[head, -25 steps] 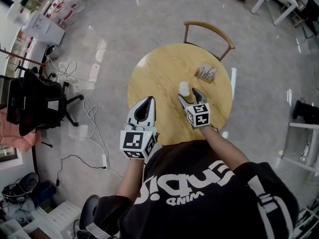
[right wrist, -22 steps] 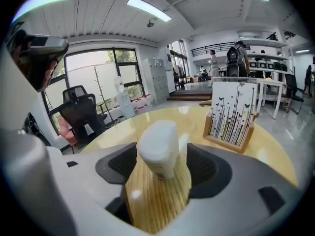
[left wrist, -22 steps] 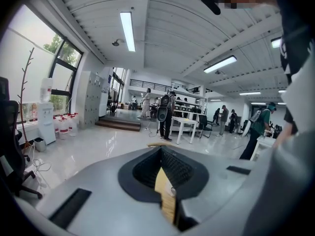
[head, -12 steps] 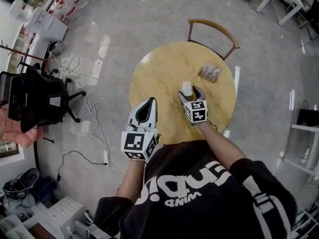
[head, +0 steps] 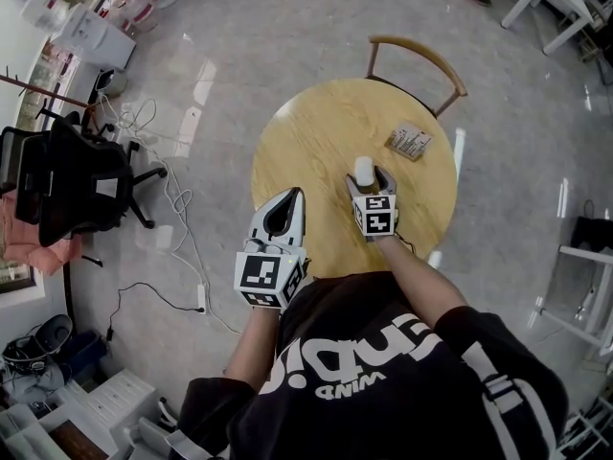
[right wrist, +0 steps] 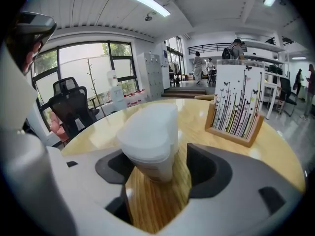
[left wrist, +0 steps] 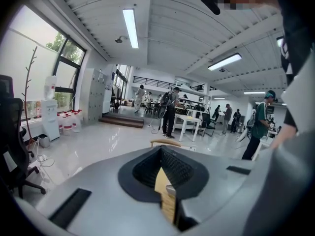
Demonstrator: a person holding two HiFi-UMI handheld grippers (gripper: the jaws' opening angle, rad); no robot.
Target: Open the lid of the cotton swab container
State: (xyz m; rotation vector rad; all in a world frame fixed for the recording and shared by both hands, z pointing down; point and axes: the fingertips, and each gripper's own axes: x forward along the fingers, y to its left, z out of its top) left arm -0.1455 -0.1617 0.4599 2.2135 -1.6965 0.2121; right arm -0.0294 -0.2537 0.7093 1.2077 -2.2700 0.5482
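Right hand-held gripper [right wrist: 158,170] is down at the round wooden table [head: 306,147] with its jaws spread. The cotton swab container [right wrist: 149,137] stands upright on the tabletop in the gap between them. It is a pale, cloudy plastic tub, and its lid [right wrist: 147,124] is on and closed. On the right side I can see bare wood between the tub and the dark pad. On the left the tub sits so close to the pad that I cannot tell whether they touch. From above, the tub is right of the table's middle, just ahead of that gripper's marker cube [head: 376,216]. A small wooden stand [right wrist: 237,107] holding patterned cards sits further back and to the right, apart from the tub. The left hand-held gripper [head: 291,199] has its jaws pressed together with nothing between them. It is at the near left edge of the table, well clear of the tub. A wooden chair [head: 418,61] stands at the far side of the table, and a black office chair [head: 81,185] stands off to the left on the shiny floor.
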